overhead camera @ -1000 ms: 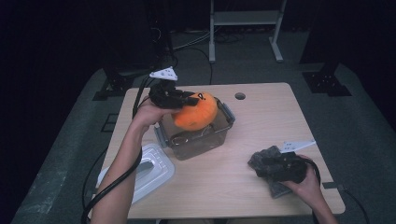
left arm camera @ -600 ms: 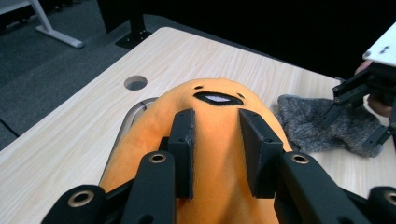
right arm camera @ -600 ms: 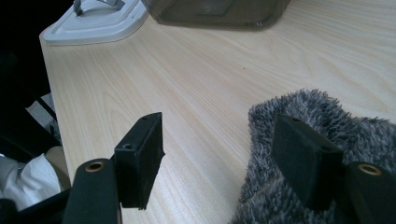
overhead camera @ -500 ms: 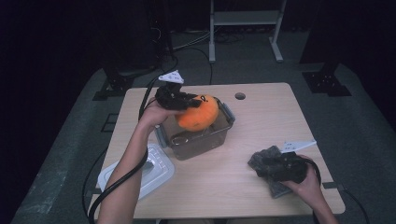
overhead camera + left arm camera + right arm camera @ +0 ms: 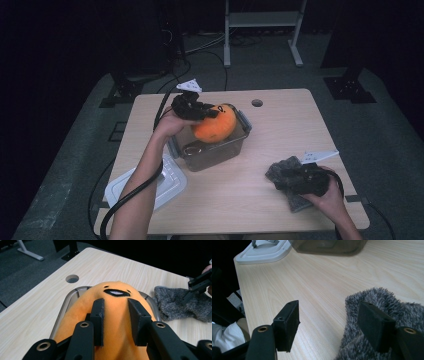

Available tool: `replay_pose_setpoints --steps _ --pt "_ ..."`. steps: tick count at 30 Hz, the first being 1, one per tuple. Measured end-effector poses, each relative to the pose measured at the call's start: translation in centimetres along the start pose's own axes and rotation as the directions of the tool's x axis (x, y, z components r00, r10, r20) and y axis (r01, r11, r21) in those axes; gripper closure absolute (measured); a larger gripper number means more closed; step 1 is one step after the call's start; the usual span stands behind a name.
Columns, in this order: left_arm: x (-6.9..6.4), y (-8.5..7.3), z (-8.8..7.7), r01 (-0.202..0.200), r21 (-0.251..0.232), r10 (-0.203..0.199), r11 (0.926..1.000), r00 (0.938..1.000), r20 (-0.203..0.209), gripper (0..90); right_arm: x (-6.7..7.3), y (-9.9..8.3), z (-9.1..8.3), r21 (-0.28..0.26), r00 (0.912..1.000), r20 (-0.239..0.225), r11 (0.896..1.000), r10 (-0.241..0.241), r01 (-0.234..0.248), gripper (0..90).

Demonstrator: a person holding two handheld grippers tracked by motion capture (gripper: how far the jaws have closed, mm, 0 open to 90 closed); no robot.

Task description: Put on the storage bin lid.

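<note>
While my left hand-held gripper (image 5: 115, 315) pinches the orange plush toy (image 5: 112, 315) between its two black jaws, the toy sits over the open clear plastic container (image 5: 215, 150) near the middle of the table (image 5: 280, 125). Its fabric is soft and bright orange, rounded like a lump, with two tiny black dots for eyes and a black oval mouth showing a pale patch inside. My right hand-held gripper (image 5: 332, 322) rests low at the table's near right, jaws spread wide and gripping nothing; one jaw lies against the grey fuzzy cloth (image 5: 382, 315), the other over bare wood. The container's pale lid (image 5: 160, 185) lies flat at the near left corner.
</note>
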State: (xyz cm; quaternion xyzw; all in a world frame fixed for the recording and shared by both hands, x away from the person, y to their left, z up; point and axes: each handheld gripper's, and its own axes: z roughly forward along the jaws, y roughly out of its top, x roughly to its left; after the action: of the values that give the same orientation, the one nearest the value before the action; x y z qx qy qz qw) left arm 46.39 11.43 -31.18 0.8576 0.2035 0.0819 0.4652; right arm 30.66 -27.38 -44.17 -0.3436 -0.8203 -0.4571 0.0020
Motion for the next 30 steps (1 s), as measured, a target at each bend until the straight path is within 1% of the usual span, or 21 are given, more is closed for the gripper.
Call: replay_pose_setpoints --steps 3,9,13,16,19,30 --pt "0.0 -0.2 0.2 0.000 -0.001 0.000 1.0000 1.0000 0.003 68.1 0.0 0.0 -0.1 -0.004 1.0000 0.001 1.000 0.002 -0.002 33.3" --pt "0.1 -0.5 0.8 -0.003 0.018 0.003 0.9998 1.0000 0.006 68.1 0.0 0.0 -0.1 -0.002 1.0000 0.001 1.000 0.000 0.000 33.3" --pt "0.1 -0.7 1.0 0.006 0.019 -0.006 0.9998 0.9999 0.010 68.1 0.0 0.0 -0.1 -0.003 1.0000 0.003 1.000 0.001 -0.001 33.3" --pt "0.0 -0.8 1.2 0.000 0.030 0.000 0.9995 1.0000 0.009 67.9 0.0 0.0 -0.1 -0.003 1.0000 0.003 1.000 0.001 -0.001 33.3" --pt "0.0 -0.9 1.4 0.002 0.033 -0.002 0.9994 0.9999 0.012 67.9 0.0 0.0 -0.1 -0.001 1.0000 0.003 1.000 -0.002 0.002 33.3" --pt "0.1 -1.5 2.5 0.000 0.069 -0.002 0.9976 0.9997 0.024 67.8 0.0 -0.1 -0.1 -0.003 1.0000 0.003 1.000 -0.001 0.001 33.3"
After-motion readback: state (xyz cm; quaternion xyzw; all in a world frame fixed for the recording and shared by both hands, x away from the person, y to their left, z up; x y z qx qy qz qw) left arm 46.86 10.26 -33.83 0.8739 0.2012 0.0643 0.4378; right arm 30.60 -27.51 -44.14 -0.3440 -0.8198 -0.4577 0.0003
